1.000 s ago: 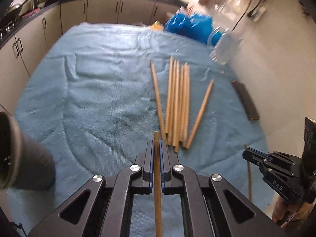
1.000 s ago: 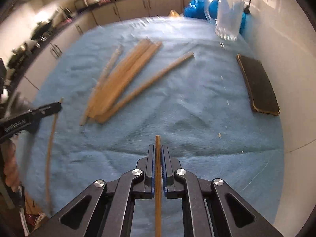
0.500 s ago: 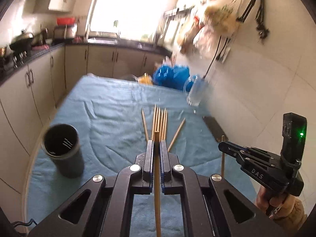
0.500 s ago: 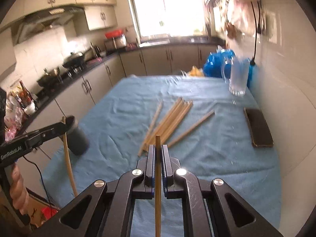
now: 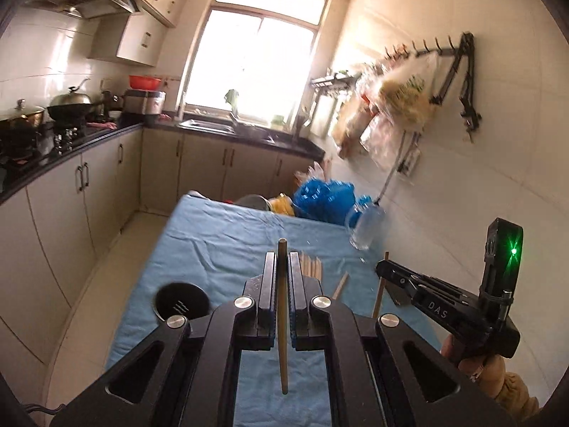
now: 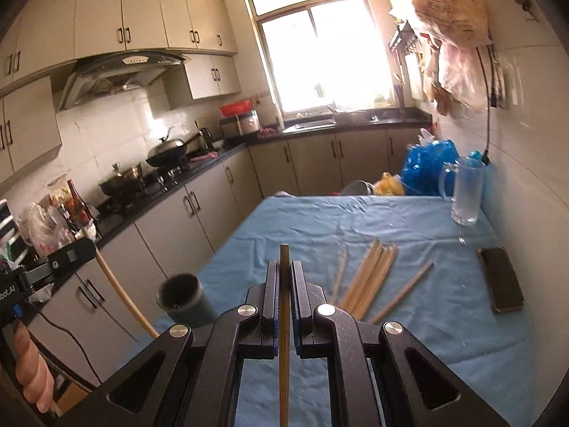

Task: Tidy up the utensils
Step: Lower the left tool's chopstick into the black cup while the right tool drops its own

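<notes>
- Wooden chopstick point(image 5: 282, 316) clamped between the jaws of the left gripper point(image 5: 283, 259), held above the near end of a table draped in blue cloth point(image 5: 227, 245); its tip pokes out just past the fingertips.
- Second chopstick point(image 6: 284, 320) pinched the same way in the right gripper point(image 6: 284, 267), jaws closed tight on it, shaft running back toward the camera.
- Loose chopsticks point(image 6: 370, 274) lie fanned on the cloth at mid-table, one stray stick point(image 6: 402, 293) angled just to their right.
- Dark round holder point(image 6: 183, 300) stands upright near the table's left edge, well apart from the pile; the left wrist view looks down into its open mouth point(image 5: 182, 302).
- Seen from the left wrist view, the right gripper point(image 5: 386, 272) is held by a hand point(image 5: 473, 364) at lower right, its chopstick hanging below the jaws.
- Glass mug point(image 6: 466, 192) stands at the far right of the table beside a blue plastic bag point(image 6: 426, 163); a flat dark object point(image 6: 501, 279) lies along the right edge.
</notes>
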Tool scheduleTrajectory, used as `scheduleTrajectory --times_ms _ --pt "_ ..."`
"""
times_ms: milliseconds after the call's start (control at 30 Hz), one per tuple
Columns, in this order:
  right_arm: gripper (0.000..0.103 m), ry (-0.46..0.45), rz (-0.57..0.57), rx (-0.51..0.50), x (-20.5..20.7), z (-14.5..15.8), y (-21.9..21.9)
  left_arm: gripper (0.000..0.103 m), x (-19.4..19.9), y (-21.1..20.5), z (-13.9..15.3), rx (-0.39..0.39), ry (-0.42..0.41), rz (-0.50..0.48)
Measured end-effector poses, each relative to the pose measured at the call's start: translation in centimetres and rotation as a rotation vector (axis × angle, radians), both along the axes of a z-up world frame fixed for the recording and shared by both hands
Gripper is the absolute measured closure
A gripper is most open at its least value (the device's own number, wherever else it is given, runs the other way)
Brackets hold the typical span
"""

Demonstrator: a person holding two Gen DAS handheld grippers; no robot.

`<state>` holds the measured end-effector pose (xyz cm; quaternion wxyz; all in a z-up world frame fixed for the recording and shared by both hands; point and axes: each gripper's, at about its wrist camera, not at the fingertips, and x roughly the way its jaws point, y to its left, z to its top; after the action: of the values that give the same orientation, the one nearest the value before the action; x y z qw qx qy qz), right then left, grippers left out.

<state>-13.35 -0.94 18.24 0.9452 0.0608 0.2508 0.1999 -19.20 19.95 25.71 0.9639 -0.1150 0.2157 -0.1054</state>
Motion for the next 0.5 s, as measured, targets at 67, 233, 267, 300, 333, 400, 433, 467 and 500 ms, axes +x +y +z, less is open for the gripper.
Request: scheduleTrajectory --times_ms 67,233,267,300,333,400,433,467,500 --pt "0.097 -0.013 0.006 0.013 0.6 0.7 0.7 0.098 0.0 1.4 0.9 -0.001 -0.015 0.028" --pt "0.097 -0.062 0.035 0.072 2.2 3.3 3.5 0.098 0.0 4.8 3.2 0.0 -0.055 0.095" --pt "0.097 -0.075 0.044 0.09 2.5 4.0 4.2 0.098 0.0 5.3 3.6 0.002 -0.064 0.106" --pt "0.097 -0.083 0.051 0.104 2.8 4.5 4.8 0.098 0.1 5.9 4.1 0.008 -0.074 0.12" --pt "0.097 -0.093 0.06 0.122 3.2 5.1 5.5 0.098 0.3 6.5 4.6 0.013 -0.084 0.132" --pt "0.097 -0.116 0.082 0.161 4.0 6.3 7.0 0.098 0.7 7.5 5.4 0.02 -0.098 0.155" --pt "0.097 -0.124 0.091 0.175 4.3 6.8 7.7 0.098 1.1 7.9 5.7 0.024 -0.104 0.166" --pt "0.097 -0.133 0.099 0.188 4.7 7.2 8.4 0.098 1.4 8.3 5.9 0.024 -0.108 0.174" --pt "0.097 -0.142 0.105 0.201 5.0 7.6 9.1 0.098 1.9 8.7 6.1 0.024 -0.108 0.183"
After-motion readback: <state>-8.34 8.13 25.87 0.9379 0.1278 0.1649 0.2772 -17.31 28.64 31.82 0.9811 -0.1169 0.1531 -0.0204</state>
